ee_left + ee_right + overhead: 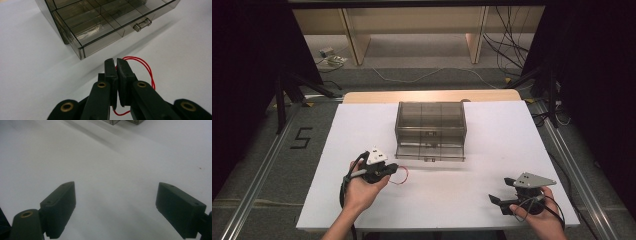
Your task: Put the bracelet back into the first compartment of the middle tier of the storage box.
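Two hand-held grippers are sitting over the white table (492,145), which is taking up most of the high view and is carrying everything else. Standing at the far middle of it is the smoky clear drawer box (430,120), the largest thing on the surface, with its bottom drawer (430,151) pulled out toward the near side; in the left gripper view the drawer is showing divided compartments and a small clear handle (142,24) on its front wall. Near and to the right, well apart from the box, the right hand-held gripper (501,203) is being held by the person's right hand (542,220), and its jaws are standing wide with only bare table between them in the right gripper view. Near and to the left, the left hand-held gripper (391,169) is being held by the person's left hand (362,190), its jaws pressing together on the red wire (147,68). That thin wire is looping out to the right of the closed jaws, just in front of the open drawer's near left corner and lying apart from it, while a short red end is showing below the jaws in the left gripper view.
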{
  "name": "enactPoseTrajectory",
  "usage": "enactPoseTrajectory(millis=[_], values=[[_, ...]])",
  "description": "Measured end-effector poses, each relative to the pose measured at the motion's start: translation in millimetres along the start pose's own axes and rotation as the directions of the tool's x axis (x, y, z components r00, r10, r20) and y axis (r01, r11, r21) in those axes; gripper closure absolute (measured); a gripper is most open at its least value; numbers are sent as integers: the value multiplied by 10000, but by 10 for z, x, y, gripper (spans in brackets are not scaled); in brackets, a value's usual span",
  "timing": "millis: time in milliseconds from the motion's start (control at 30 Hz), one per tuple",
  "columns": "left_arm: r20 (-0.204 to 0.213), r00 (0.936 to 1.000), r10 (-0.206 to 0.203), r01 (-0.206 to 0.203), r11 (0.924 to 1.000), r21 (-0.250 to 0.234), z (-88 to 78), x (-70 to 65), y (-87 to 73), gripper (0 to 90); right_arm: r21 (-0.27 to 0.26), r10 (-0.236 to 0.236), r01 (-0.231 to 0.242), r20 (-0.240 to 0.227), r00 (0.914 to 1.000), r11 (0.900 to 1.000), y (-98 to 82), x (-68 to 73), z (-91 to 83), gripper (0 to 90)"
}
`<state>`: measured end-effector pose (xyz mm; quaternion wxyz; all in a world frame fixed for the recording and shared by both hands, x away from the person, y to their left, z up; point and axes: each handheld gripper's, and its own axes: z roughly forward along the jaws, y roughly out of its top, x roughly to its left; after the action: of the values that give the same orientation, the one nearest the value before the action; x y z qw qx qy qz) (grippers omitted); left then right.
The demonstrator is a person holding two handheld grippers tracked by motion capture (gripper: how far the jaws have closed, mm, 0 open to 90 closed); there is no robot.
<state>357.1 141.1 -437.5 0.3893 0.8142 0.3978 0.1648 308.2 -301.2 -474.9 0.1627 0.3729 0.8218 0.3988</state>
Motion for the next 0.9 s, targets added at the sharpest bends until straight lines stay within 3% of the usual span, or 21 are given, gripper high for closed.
enactPoseTrajectory(millis=[900], values=[[81, 9997, 218, -216, 9994, -278, 64, -107, 193, 875, 12, 29, -29, 13, 10000, 10000, 1, -2, 3, 172]])
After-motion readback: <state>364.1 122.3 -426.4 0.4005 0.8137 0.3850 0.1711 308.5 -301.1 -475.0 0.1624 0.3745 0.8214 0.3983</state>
